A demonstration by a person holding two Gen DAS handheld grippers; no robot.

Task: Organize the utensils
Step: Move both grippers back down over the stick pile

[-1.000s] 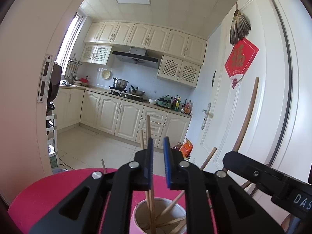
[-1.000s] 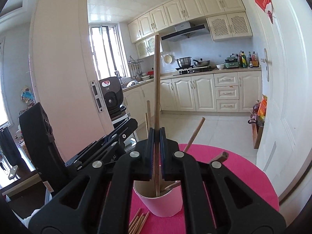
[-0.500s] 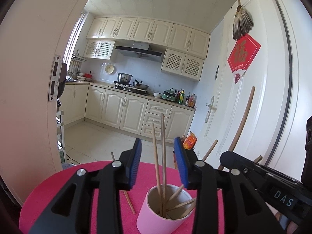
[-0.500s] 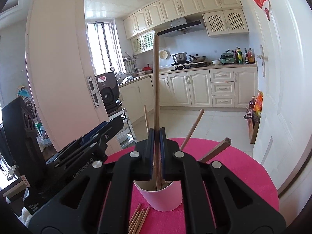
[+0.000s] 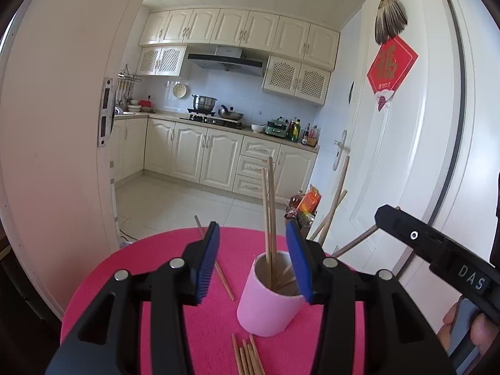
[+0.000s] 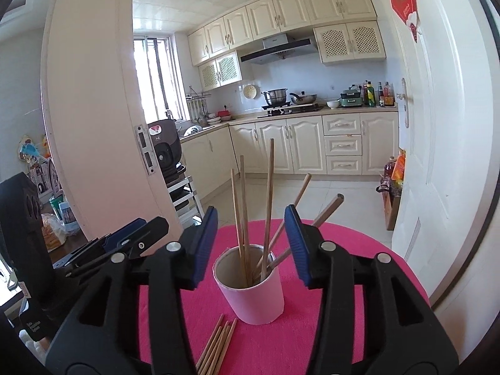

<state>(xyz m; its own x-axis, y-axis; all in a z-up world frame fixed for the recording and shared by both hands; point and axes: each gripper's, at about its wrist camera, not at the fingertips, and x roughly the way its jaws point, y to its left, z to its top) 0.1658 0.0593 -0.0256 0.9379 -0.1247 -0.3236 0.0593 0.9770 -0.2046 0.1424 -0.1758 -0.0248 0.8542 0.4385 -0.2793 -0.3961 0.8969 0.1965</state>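
My left hand-held gripper (image 5: 252, 257) is spread wide with nothing between its blue pads. A lone wooden chopstick (image 5: 215, 261) lies on the round pink tabletop (image 5: 162, 250); the pale pink cylindrical cup (image 6: 254, 290) holds upright wooden chopsticks (image 6: 242, 206), a loose bundle (image 6: 217, 345) before it. My right hand-held gripper (image 6: 251, 245) gapes empty too.

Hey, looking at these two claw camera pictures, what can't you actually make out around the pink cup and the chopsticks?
- Loose chopsticks in front of the pink cup: cut off by the bottom edge in both wrist views, so their count and length are unclear.
- Single chopstick on the table: partly hidden behind the left claw in the left view.
- Cup's far side: hidden in both views.
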